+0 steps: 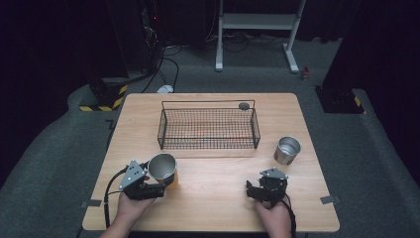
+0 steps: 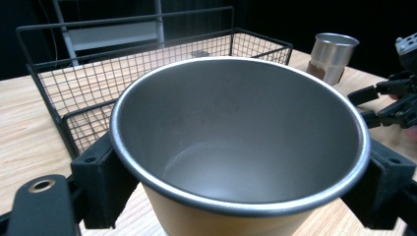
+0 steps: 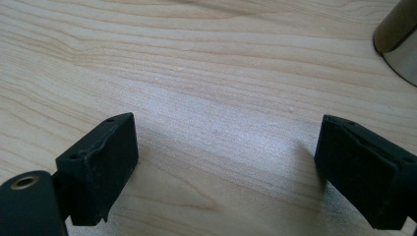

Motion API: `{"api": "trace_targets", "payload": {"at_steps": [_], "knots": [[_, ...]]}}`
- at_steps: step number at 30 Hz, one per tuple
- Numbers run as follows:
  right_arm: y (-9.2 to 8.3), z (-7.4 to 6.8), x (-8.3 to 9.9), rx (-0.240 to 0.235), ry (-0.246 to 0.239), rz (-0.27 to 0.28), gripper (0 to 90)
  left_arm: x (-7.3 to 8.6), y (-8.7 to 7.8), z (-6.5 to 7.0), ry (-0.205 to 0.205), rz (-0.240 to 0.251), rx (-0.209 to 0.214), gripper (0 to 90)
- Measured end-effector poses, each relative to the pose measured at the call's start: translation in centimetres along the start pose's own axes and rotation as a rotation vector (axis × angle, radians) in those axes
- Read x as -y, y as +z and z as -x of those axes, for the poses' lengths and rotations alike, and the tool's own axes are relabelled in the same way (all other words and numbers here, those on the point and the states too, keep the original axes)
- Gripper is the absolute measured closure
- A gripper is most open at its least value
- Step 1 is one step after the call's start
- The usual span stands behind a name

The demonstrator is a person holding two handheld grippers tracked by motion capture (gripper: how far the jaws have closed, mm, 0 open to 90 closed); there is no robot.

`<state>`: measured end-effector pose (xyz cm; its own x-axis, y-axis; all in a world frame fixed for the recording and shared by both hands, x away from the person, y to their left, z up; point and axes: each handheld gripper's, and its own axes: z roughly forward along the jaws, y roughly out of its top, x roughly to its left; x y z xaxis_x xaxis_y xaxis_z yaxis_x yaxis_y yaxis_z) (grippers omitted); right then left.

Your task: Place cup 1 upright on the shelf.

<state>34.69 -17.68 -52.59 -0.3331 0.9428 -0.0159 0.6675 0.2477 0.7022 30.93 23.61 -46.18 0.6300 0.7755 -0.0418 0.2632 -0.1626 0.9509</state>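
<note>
A: Surface and room?

B: Pale wood desk (image 1: 213, 198) on grey carpet (image 1: 49, 163), dark room; white stand (image 1: 257, 22) at the far side.

A: Containers?

B: Wire basket (image 1: 208, 128), far centre, nothing in it that I can make out. Small steel cup (image 1: 287, 150) to the right, upright, looks empty. Larger metal cup (image 1: 162, 168) near left, upright, empty.

A: Grippers?

B: Left gripper (image 1: 148, 179): jaws clamped on either side of the larger metal cup, just under its rim. Right gripper (image 1: 257, 191): jaws wide apart over bare desk, holding nothing.
</note>
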Motion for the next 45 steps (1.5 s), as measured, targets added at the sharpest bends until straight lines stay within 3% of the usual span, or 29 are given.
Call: {"api": "trace_targets", "payload": {"at_steps": [3,11,20,23,26,45], "knots": [[0.0,0.0,0.0,0.0,0.0,0.0,9.1,-0.3,0.2,0.1,0.003,-0.007,0.013,14.1],[0.0,0.0,0.0,-0.002,0.002,-0.001,9.1,-0.9,0.6,0.0,0.022,-0.018,-0.012,14.1],[0.0,-0.1,0.0,-0.005,0.001,-0.002,9.2,-2.0,1.5,-0.2,0.01,-0.017,-0.011,14.0],[0.0,-0.1,0.0,-0.008,-0.001,-0.002,9.2,-2.5,2.1,-0.1,-0.003,-0.038,-0.002,14.0],[0.0,-0.1,0.0,-0.009,-0.002,-0.001,9.2,-2.9,2.6,0.0,0.014,-0.053,-0.008,14.0],[0.0,0.0,0.0,-0.014,-0.01,-0.004,9.2,-4.9,4.3,-0.6,-0.016,-0.013,-0.04,14.0]]}}
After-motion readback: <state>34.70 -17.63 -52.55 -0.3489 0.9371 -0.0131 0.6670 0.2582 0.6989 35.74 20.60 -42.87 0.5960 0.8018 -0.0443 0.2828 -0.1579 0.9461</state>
